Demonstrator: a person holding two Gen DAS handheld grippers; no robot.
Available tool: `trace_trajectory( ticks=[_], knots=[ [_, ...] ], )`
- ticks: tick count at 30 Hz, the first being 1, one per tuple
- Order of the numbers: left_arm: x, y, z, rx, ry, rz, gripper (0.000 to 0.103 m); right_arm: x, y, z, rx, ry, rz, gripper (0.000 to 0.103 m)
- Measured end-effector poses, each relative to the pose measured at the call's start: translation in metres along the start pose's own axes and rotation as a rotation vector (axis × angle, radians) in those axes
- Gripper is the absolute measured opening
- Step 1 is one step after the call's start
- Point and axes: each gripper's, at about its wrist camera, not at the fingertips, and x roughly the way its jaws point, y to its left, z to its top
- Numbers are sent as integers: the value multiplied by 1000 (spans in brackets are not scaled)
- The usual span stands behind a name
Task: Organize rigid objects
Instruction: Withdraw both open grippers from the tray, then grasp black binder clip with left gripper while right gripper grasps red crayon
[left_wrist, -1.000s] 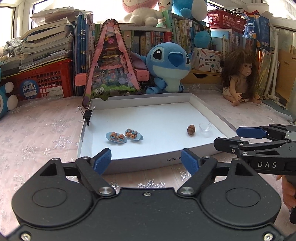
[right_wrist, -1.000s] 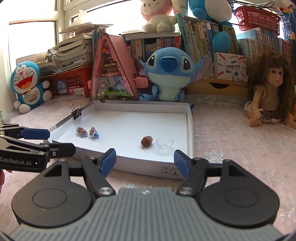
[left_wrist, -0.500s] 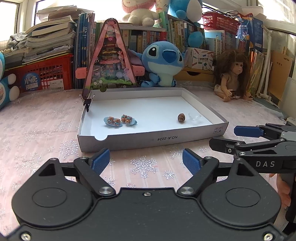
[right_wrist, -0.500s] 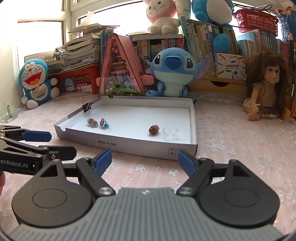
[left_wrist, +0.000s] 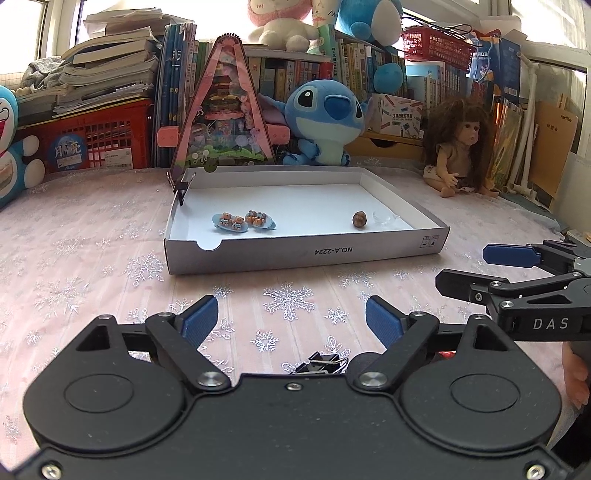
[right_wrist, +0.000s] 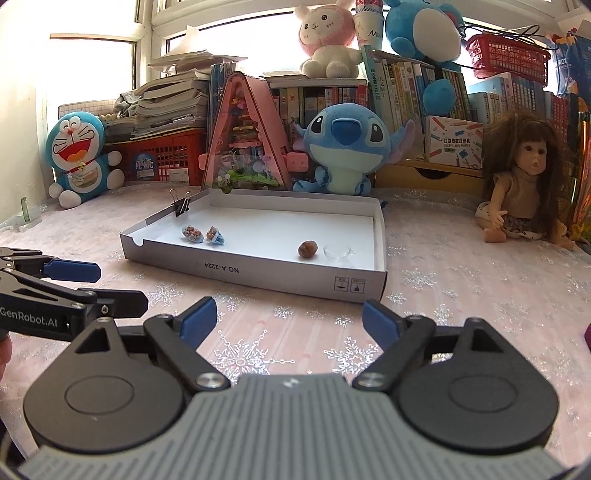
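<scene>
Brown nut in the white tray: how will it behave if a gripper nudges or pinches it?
The nut looks rounded and lies loose on the smooth tray floor, so it will probably roll when nudged. It looks small against the wide-open right gripper, so a pinch may squirt it out. The clear cup beside it could get knocked.

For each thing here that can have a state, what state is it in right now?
Shallow white cardboard box: open, flat on the cloth.
Two small blue hair clips: lying side by side in the box.
Brown nut: loose in the box.
Small clear glass cup: upright beside the nut.
Black binder clip: clamped on the box wall.
Left tool: open, empty.
Right tool: open, empty.
</scene>
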Motion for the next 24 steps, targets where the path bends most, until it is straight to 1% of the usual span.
trace_trajectory(
  ticks=[7,14,22,24],
  knots=[
    [-4,1,-9,-1,2,-2,87,-9,-4,-11,11,10,-15,93],
    [-11,1,-20,6,-6,-11,87,-21,-5,-21,2,-5,-48,94],
    [-18,-1,-28,33,-12,10,87,-29,-4,-31,-13,-7,-84,94],
    [-20,0,-30,30,-11,16,84,-30,-4,-33,-11,-6,-87,94]
  ],
)
